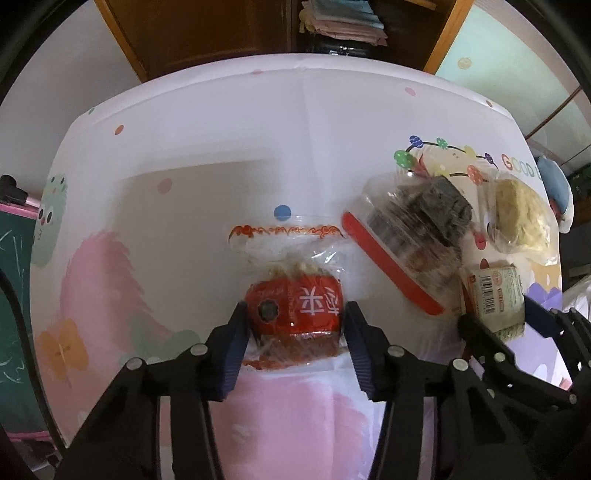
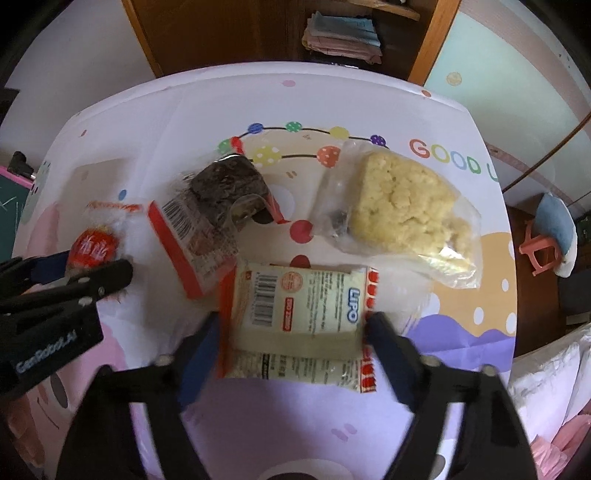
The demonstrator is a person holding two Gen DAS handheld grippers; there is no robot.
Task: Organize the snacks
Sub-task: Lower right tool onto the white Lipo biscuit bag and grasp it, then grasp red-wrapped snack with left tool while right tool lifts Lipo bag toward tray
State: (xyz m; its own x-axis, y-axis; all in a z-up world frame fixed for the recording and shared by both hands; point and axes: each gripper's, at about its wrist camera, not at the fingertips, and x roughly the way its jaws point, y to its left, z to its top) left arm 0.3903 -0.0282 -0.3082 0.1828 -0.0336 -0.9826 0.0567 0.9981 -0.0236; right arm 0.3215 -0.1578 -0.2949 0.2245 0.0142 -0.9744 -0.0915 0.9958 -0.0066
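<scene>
A red snack packet (image 1: 295,314) with white characters, in clear wrap, lies on the cartoon-print tablecloth (image 1: 221,147). My left gripper (image 1: 293,310) points down over it, with both blue pads pressed against its sides. In the right wrist view that packet (image 2: 92,247) sits at the far left under the left gripper (image 2: 92,269). A cream LIPO packet (image 2: 295,306) with red ends lies barcode up between the fingers of my right gripper (image 2: 291,321). The picture is blurred there, but both fingers seem to touch its edges. The same packet (image 1: 495,299) shows at the right of the left wrist view.
A clear pack of dark snacks with a red edge (image 2: 218,199) lies between the two held packets. A clear bag of yellow crumbly snack (image 2: 406,210) sits at the right. Beyond the table stand a wooden cabinet (image 2: 221,33) and a pink stool (image 2: 543,243).
</scene>
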